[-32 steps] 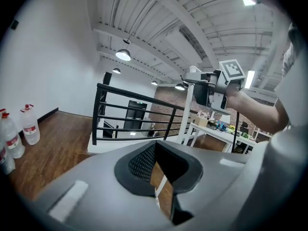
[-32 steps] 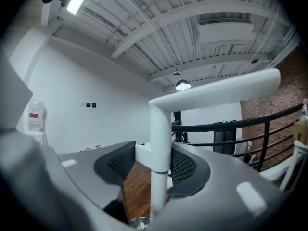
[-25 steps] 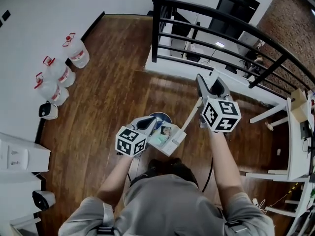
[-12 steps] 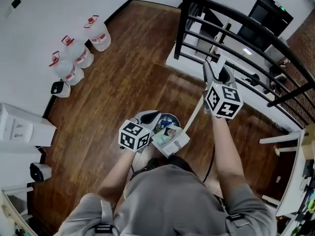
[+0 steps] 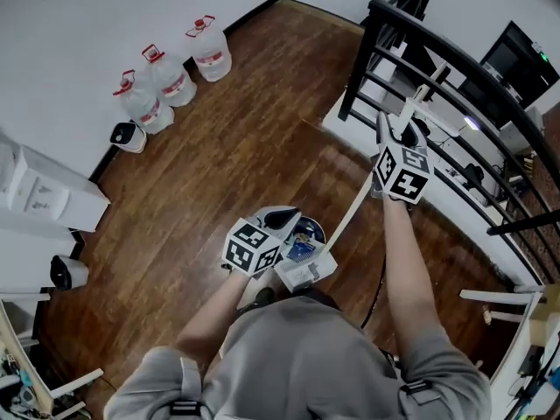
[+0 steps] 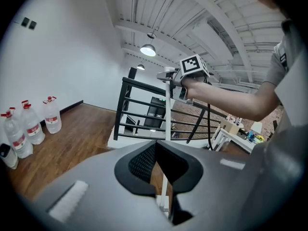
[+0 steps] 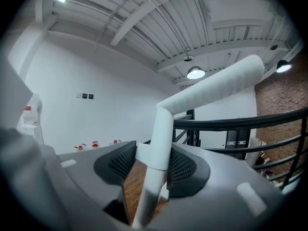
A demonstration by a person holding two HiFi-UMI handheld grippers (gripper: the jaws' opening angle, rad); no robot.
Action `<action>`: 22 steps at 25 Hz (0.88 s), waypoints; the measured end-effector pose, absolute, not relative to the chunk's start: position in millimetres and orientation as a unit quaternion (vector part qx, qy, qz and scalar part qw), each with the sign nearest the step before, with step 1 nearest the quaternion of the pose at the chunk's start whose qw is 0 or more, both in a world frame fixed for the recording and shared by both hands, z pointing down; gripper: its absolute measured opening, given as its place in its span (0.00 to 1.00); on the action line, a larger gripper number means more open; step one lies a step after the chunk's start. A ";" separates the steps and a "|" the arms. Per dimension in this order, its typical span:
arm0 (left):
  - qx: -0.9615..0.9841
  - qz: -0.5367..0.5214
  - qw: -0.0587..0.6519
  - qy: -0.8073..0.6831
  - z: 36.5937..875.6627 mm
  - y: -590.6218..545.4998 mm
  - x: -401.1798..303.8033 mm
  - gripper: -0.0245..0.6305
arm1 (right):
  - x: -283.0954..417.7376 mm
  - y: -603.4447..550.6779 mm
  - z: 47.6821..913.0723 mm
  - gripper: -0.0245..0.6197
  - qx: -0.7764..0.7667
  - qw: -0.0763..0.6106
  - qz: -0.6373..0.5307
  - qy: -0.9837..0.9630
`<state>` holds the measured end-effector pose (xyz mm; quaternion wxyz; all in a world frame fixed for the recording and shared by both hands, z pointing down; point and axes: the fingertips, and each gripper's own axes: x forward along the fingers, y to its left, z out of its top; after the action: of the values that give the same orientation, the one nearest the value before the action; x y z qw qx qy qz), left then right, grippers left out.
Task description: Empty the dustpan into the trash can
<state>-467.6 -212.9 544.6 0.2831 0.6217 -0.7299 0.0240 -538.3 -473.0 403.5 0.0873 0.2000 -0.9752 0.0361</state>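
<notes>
A white long-handled dustpan with paper scraps in it hangs low in front of me in the head view. Its handle slants up to my right gripper, which is shut on the handle's top, close to the black railing. In the right gripper view the white handle passes between the pads and bends off to the upper right. A round dark trash can with blue contents sits beside the pan. My left gripper hovers at the can's left rim, its tips together with nothing seen between them.
Three water bottles stand along the white wall, with a small white device beside them. A black railing runs across the upper right. White cabinets stand at the left. Wooden floor lies in between.
The head view has swung, so the bottles and railing have slid rightward. My right gripper has risen in the picture with the handle, nearer the railing. The left gripper stays by the can.
</notes>
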 end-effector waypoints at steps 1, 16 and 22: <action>0.619 0.023 0.284 -0.732 545.1 -215.4 -469.6 0.04 | -543.7 -477.7 407.4 0.34 0.199 0.091 0.037 -0.975; 0.605 0.019 0.288 -0.742 543.5 -227.3 -496.5 0.04 | -582.9 -501.2 428.4 0.34 0.193 0.116 0.048 -0.973; 0.618 0.015 0.278 -0.735 535.0 -223.9 -492.6 0.04 | -571.8 -482.2 417.3 0.34 0.191 0.109 0.042 -0.975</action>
<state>-492.6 -223.9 535.0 0.2784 0.6177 -0.7353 0.0152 -571.8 -482.2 417.3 0.1094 0.1906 -0.9747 0.0416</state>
